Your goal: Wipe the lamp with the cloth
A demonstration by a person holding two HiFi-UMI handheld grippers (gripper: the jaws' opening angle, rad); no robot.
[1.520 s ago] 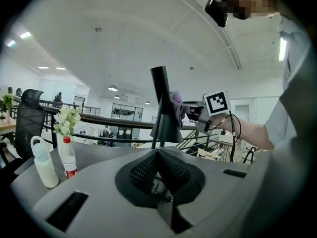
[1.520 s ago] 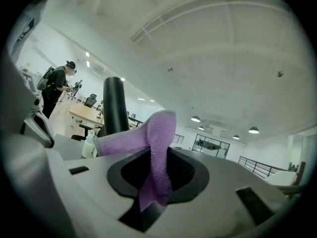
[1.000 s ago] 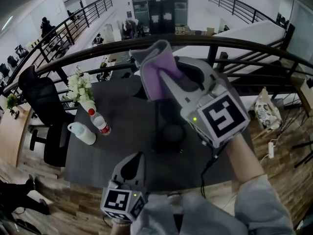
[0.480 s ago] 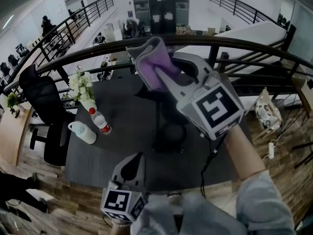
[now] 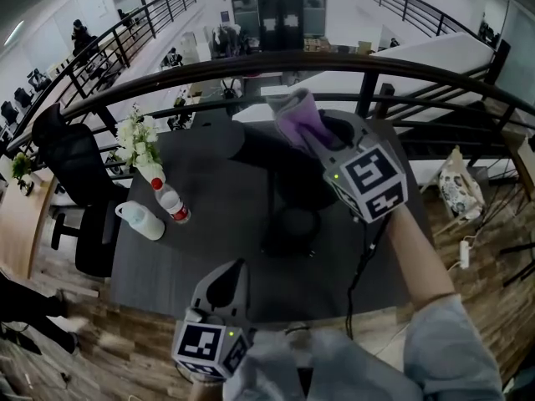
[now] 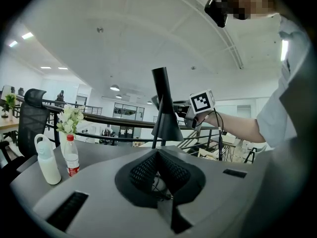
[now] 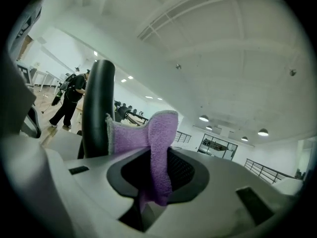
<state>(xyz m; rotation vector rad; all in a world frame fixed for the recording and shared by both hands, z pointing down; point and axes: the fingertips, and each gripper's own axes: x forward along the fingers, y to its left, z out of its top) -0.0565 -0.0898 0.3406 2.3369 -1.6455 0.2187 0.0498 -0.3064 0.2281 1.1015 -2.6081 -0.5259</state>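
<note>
While the right gripper (image 7: 154, 180) has its jaws clamped together on the purple cloth (image 7: 157, 143), the fabric rises out of the pinch in a tall fold and a strip of it hangs down over the pads toward the camera. Just left of those fingertips, the cloth's free flap lies over the edge of a thick black upright that looks like part of the lamp (image 6: 163, 110). Whether the flap presses on it or only overlaps it cannot be told. Seen from the left gripper view, the right gripper is held up close beside the right side of the lamp's cone-shaped shade. In the head view, the lamp's round base sits below and a little left of the tips on the dark table (image 5: 209, 249).

The left gripper (image 6: 158, 157) has its black pads closed on each other with nothing between them. It hangs low at the near edge of the table, well apart from the lamp, which stands straight ahead of its tips. Ahead and to the left of those tips stand a clear bottle with a red cap (image 6: 72, 157) and, just beside it, a white jug (image 6: 47, 160). Beyond these two is a bunch of white flowers (image 6: 69, 119), and farther left a black office chair (image 6: 32, 113). A black railing (image 5: 167, 78) curves past the far side of the table.
</note>
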